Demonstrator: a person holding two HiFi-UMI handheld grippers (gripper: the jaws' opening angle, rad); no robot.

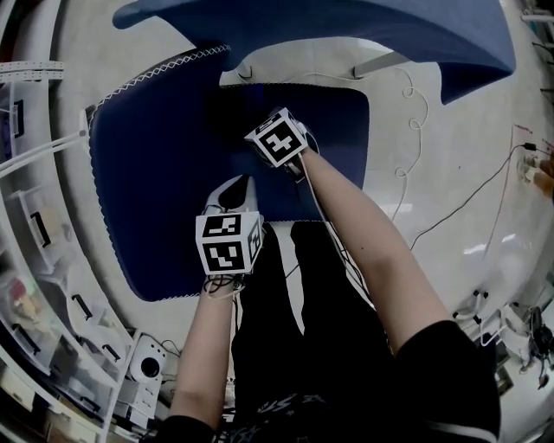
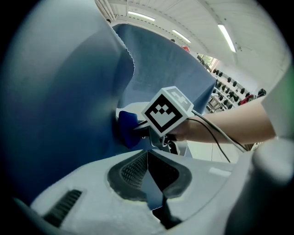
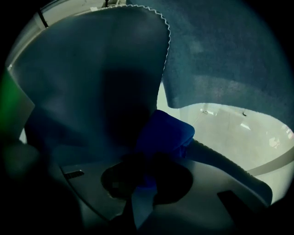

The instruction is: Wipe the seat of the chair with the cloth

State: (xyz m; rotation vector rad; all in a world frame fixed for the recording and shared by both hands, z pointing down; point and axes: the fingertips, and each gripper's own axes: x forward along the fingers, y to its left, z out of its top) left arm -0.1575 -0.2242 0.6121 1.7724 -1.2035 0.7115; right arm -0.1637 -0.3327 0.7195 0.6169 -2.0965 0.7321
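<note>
The chair's dark blue seat [image 1: 147, 190] lies below me, with its backrest [image 1: 346, 26] at the top of the head view. My right gripper [image 2: 138, 131] is shut on a bunched bright blue cloth [image 3: 163, 133] and presses it onto the seat [image 3: 92, 69] near the back edge. In the head view the right gripper's marker cube [image 1: 279, 141] hides the cloth. My left gripper [image 1: 235, 192] hovers over the seat's front part, just behind the right one. Its jaws are together with nothing between them [image 2: 148, 158]. The seat [image 2: 55, 92] fills the left of that view.
White shelving [image 1: 35, 225] curves along the left. Cables [image 1: 485, 199] trail over the pale floor at the right. My legs in black trousers [image 1: 294, 329] stand at the seat's front edge. A small white device [image 1: 147, 363] sits on the floor at lower left.
</note>
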